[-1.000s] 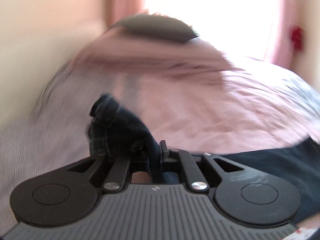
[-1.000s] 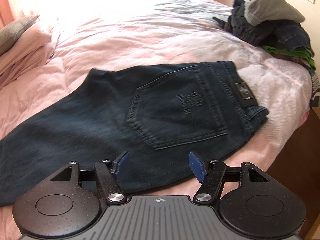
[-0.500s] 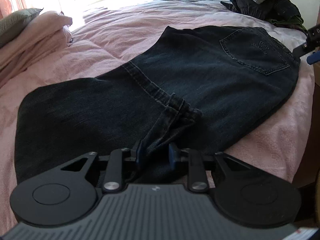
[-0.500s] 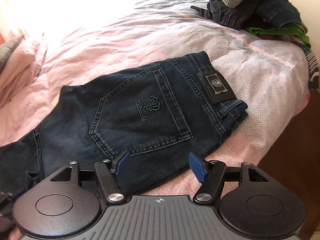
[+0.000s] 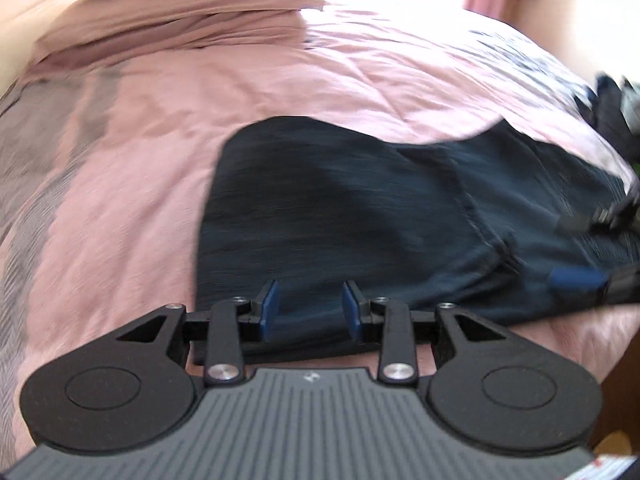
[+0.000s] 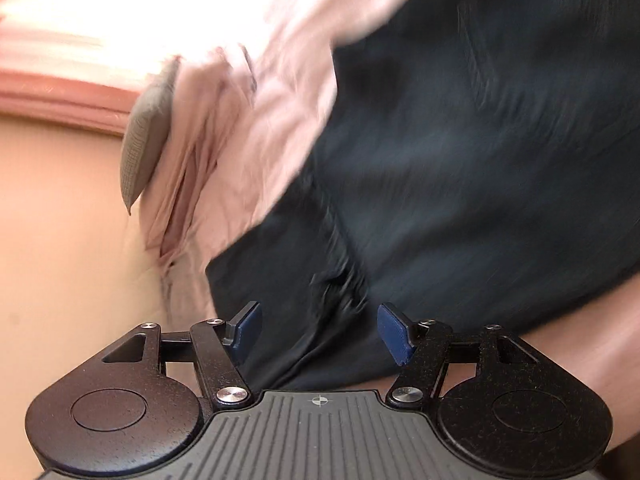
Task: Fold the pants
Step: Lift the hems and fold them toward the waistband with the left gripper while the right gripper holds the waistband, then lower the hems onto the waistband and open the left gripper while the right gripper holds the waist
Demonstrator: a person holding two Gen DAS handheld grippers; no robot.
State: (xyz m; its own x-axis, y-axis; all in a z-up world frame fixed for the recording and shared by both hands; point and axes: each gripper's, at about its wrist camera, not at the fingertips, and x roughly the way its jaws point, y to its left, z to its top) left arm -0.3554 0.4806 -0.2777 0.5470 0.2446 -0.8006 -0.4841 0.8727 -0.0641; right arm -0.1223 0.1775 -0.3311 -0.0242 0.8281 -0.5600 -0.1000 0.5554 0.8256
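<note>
While both tools gape empty, the pants (image 5: 360, 216), dark blue denim folded into a thick slab with a rounded edge, lie on the bed's (image 5: 140, 152) crumpled pink cover. Left tool (image 5: 311, 311) and right tool (image 6: 320, 334) hover over them.

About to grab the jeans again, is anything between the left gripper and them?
Nothing visible. The left gripper is open just over the jeans on the pink bedcover.
</note>
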